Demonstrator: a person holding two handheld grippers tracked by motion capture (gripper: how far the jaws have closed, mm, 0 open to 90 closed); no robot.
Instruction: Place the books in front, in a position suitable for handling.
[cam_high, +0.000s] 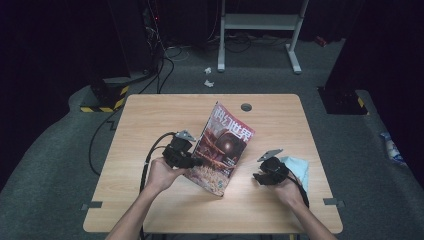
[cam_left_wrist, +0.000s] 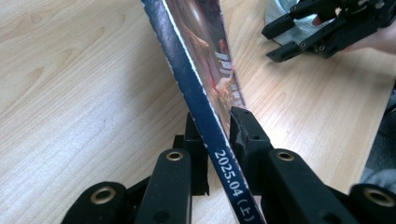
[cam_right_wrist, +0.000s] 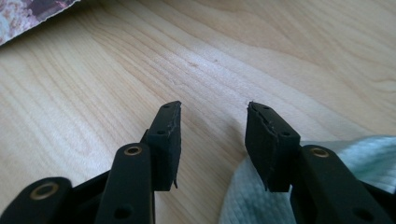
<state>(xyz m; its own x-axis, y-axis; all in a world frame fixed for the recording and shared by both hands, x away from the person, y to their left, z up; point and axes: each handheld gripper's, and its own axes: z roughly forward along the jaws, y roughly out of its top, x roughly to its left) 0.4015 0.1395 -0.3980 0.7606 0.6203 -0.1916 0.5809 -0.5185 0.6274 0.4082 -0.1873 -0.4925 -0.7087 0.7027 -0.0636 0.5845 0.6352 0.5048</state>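
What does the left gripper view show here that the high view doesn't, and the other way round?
Left gripper view alone: the magazine's dark blue spine, printed 2025.04, clamped between the left gripper's jaws.

High view alone: the magazine's whole cover with its large characters, tilted up off the table, both of the person's forearms, and the floor and white frame beyond.

Both: the right gripper open and empty, beside the pale blue cloth.

wooden table centre | grey carpet floor | white metal stand top centre | dark surroundings
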